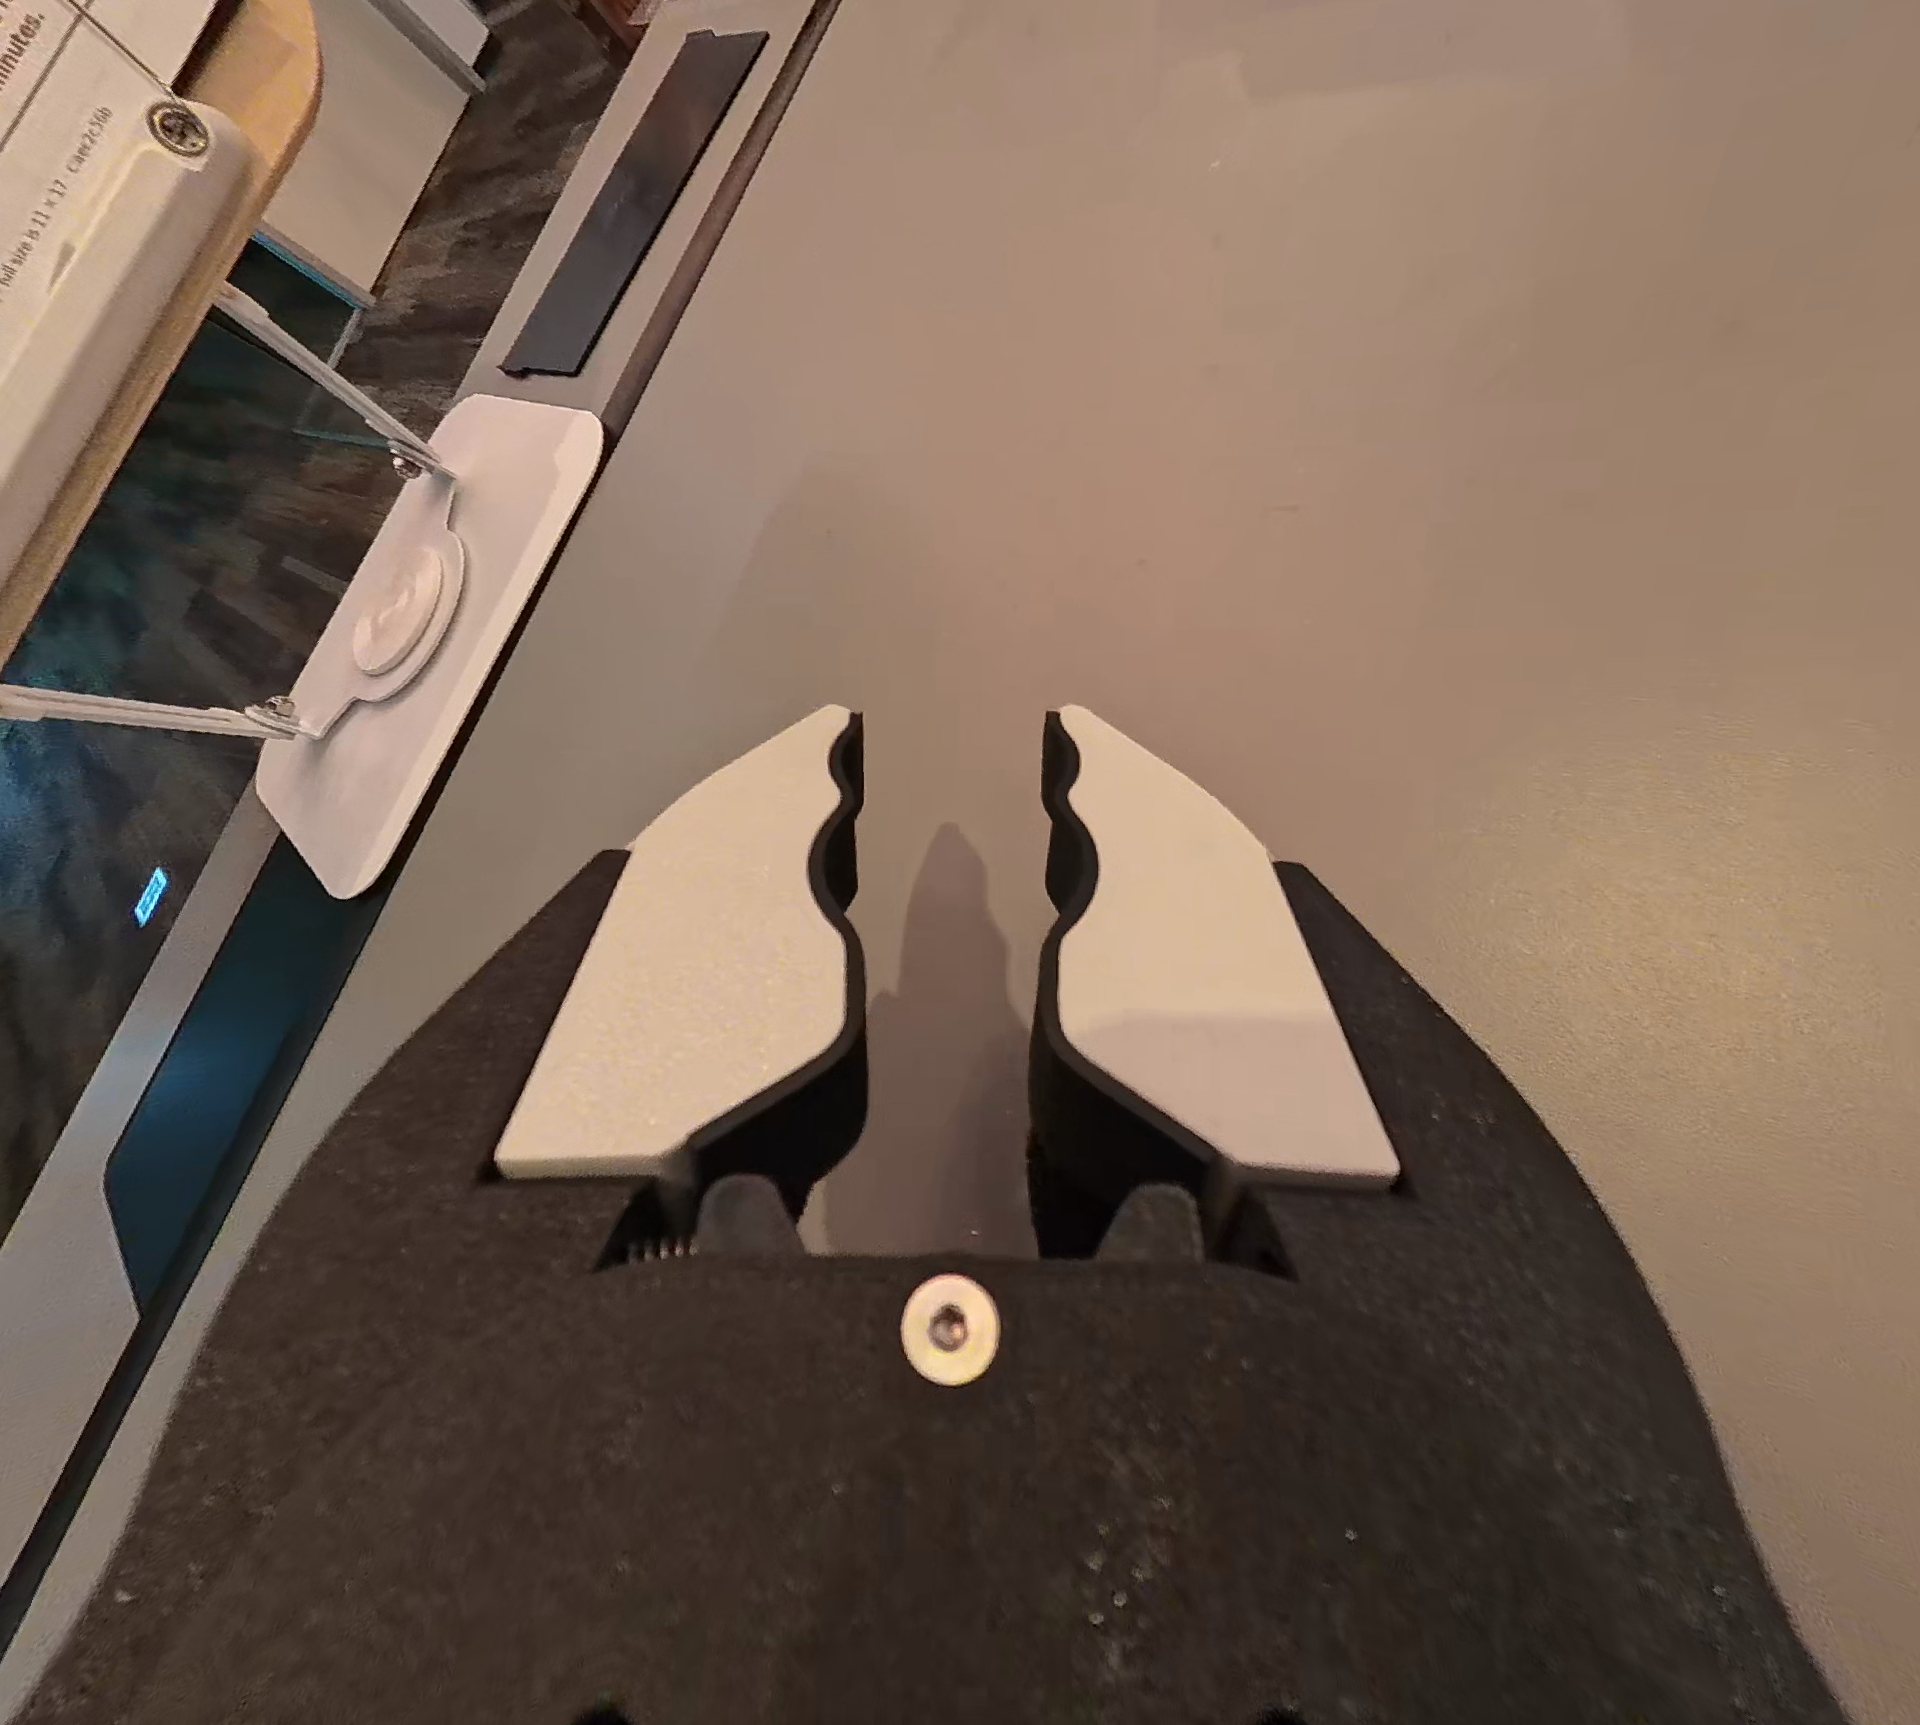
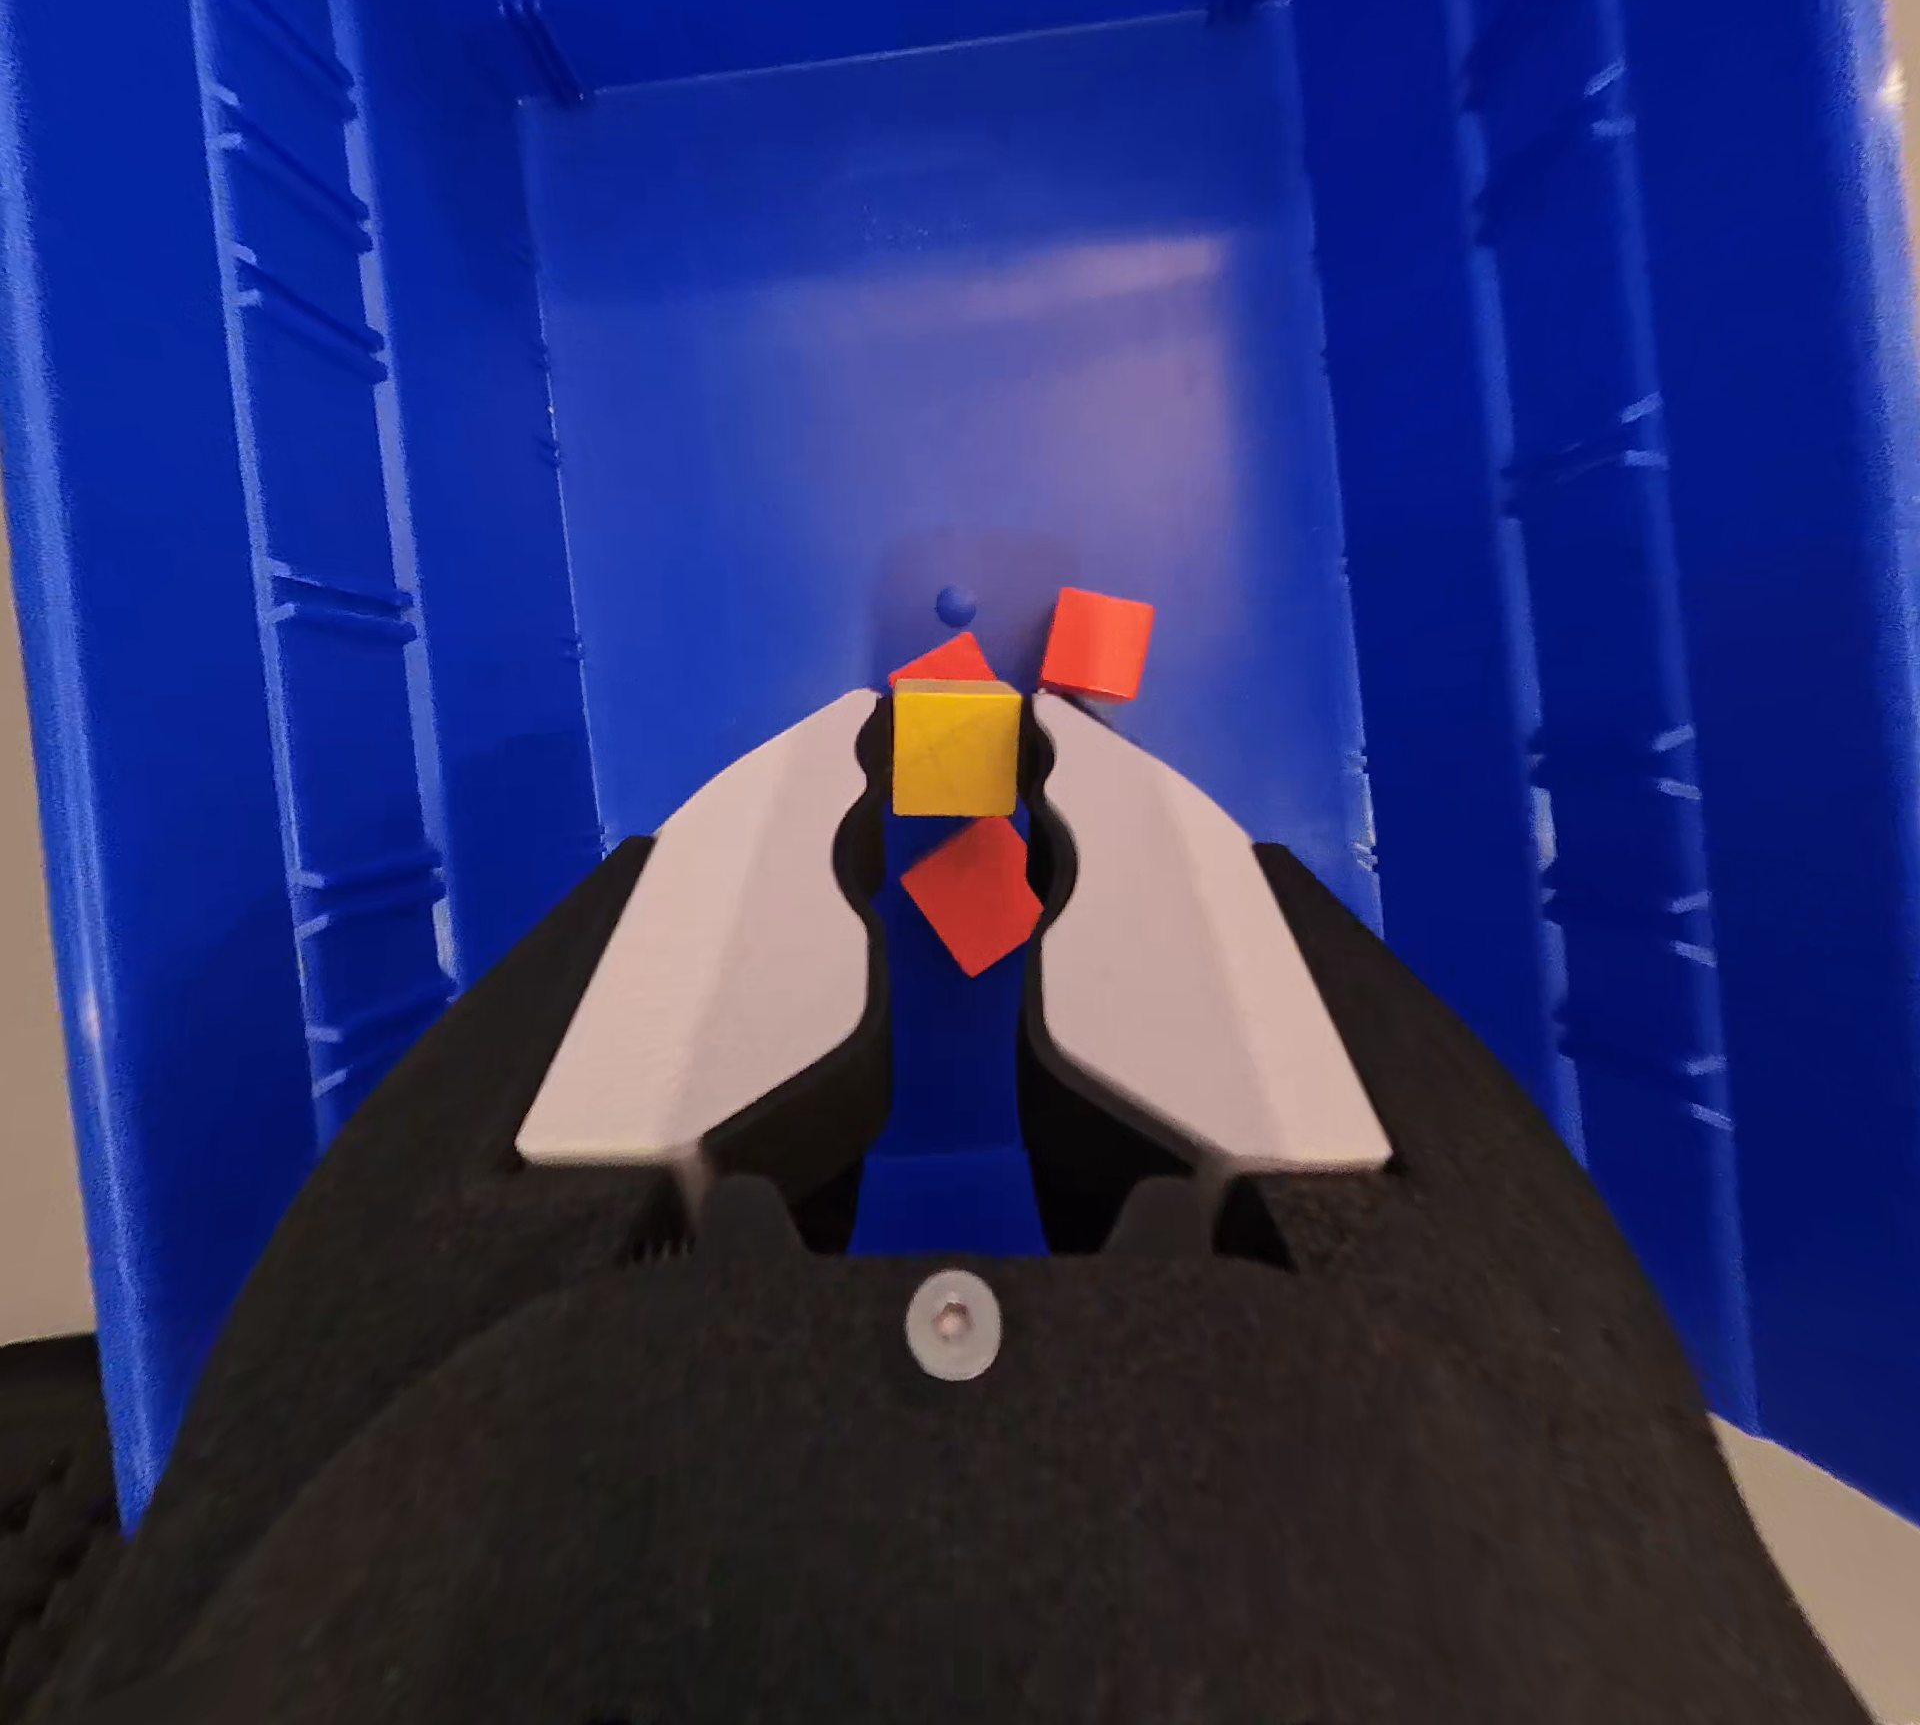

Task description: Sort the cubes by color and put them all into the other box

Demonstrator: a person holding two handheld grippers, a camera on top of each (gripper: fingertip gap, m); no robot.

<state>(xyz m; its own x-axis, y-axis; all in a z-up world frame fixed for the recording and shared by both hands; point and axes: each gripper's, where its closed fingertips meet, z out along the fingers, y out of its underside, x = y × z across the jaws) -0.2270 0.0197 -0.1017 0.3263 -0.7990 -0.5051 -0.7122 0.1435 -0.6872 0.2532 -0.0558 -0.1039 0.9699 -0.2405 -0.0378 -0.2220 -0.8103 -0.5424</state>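
Three red cubes (image 2: pixel 1096 655) lie in our blue box (image 2: pixel 312 532); our right tongs (image 2: pixel 954 719) clamp a yellow cube (image 2: pixel 953 756) above them, apparently for release. Left tongs (image 1: pixel 953 725) wait apart, empty, over the bench (image 1: pixel 1351 428).

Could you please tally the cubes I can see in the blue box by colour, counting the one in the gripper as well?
Red cubes: 3, lying on the floor of the blue box: one at the right, one partly hidden behind the yellow cube, one nearer the camera.
Yellow cubes: 1, held between the fingertips of the right gripper.
Total: 4 cubes.
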